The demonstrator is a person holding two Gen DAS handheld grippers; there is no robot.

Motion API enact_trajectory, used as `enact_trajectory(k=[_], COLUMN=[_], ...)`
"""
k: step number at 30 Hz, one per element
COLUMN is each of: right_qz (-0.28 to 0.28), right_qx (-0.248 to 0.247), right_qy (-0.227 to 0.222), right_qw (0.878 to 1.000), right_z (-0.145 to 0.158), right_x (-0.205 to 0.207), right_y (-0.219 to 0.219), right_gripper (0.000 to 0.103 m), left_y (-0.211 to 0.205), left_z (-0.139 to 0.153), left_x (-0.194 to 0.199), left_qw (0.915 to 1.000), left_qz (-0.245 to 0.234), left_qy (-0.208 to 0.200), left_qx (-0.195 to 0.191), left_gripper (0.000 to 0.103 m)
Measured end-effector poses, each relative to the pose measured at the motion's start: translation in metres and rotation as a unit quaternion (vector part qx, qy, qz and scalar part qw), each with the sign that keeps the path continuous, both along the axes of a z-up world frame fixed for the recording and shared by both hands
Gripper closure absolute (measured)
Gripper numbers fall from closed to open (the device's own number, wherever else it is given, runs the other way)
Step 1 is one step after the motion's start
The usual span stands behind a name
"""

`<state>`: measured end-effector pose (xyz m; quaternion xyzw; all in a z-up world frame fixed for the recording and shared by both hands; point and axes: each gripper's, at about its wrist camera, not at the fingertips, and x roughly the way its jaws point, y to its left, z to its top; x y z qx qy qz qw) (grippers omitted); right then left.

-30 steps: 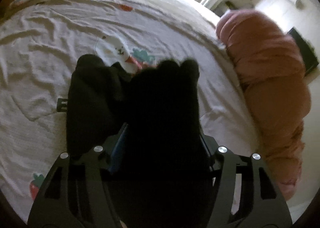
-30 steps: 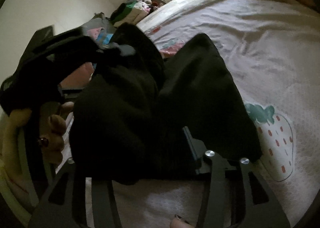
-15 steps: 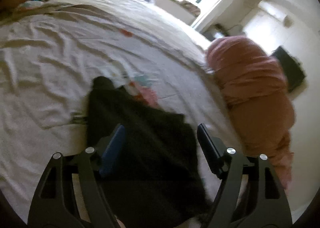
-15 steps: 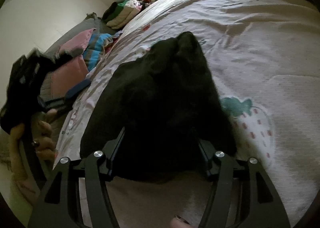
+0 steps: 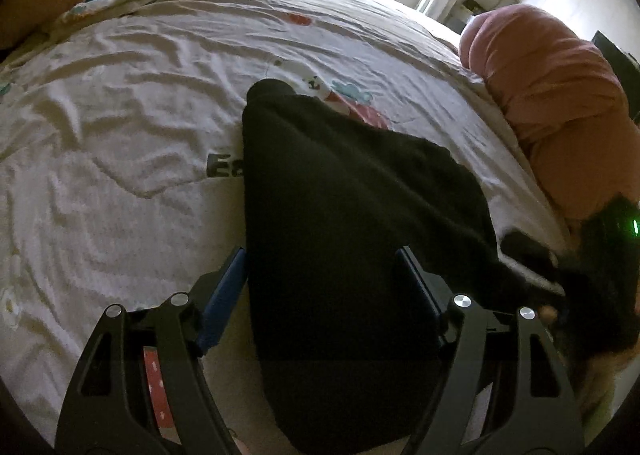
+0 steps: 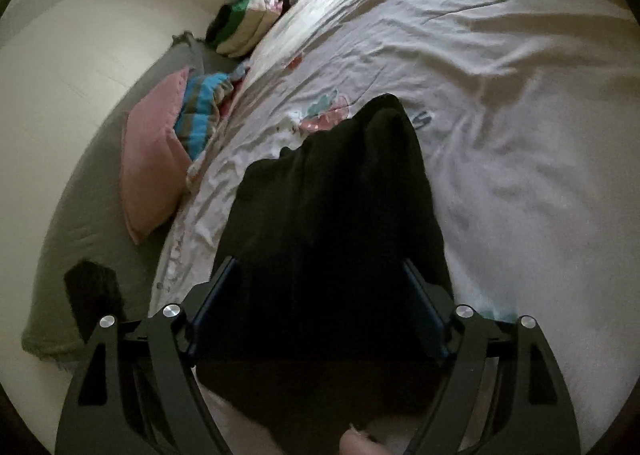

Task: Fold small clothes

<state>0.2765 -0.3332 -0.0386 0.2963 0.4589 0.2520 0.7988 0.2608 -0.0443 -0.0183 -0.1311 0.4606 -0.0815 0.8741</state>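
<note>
From my left gripper I see the black garment lying on the white printed bedsheet, running away from me between the fingers. The jaws stand wide; the left finger's blue pad shows a thin strip of sheet between it and the cloth, so I read no grip there. The pad on the other side is lost against the dark cloth (contact cannot be told). To the right of the garment lies a rolled pink blanket, and low at that edge a dark device with a green light.

From my right gripper, a pink cushion and a striped blue cloth lie at the left on a grey cover. The garment lies flat on the sheet between the fingers. These jaws have just been opening and stand wide, the cloth lying loose between them, unpinched.
</note>
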Motion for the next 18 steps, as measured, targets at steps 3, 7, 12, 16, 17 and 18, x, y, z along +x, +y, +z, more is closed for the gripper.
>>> enact_trajectory(k=[3,7,12,16,17,18], right_qz=[0.026,0.037,0.05,0.04,0.035,0.029], right_qx=[-0.055,-0.101,-0.188,-0.213,-0.216,-0.222], right_qy=[-0.022,-0.088,-0.093,-0.088,-0.09,-0.09], right_qw=[0.998,0.99,0.977,0.972,0.972,0.971], right_z=[0.005,0.035,0.025,0.013,0.013,0.014], right_x=[0.01,0.002,0.004,-0.003,-0.005,-0.007], right_y=[0.011,0.005,0.009,0.007,0.006,0.005], right_gripper=[0.088,0.097,0.097,0.095,0.091,0.089], left_y=[-0.004,-0.011,-0.021,-0.028,-0.028,-0.027], left_z=[0.002,0.007,0.007,0.008,0.008,0.008], left_x=[-0.004,-0.009,-0.012,-0.016,-0.017,-0.018], left_qw=[0.9999,0.9996,0.9991,0.9981,0.9981,0.9982], left_qz=[-0.003,-0.012,-0.021,-0.029,-0.029,-0.028], left_qy=[-0.002,-0.009,-0.013,-0.013,-0.013,-0.011], left_qx=[0.012,0.024,0.035,0.052,0.053,0.052], left_gripper=[0.036,0.035,0.033,0.03,0.03,0.029])
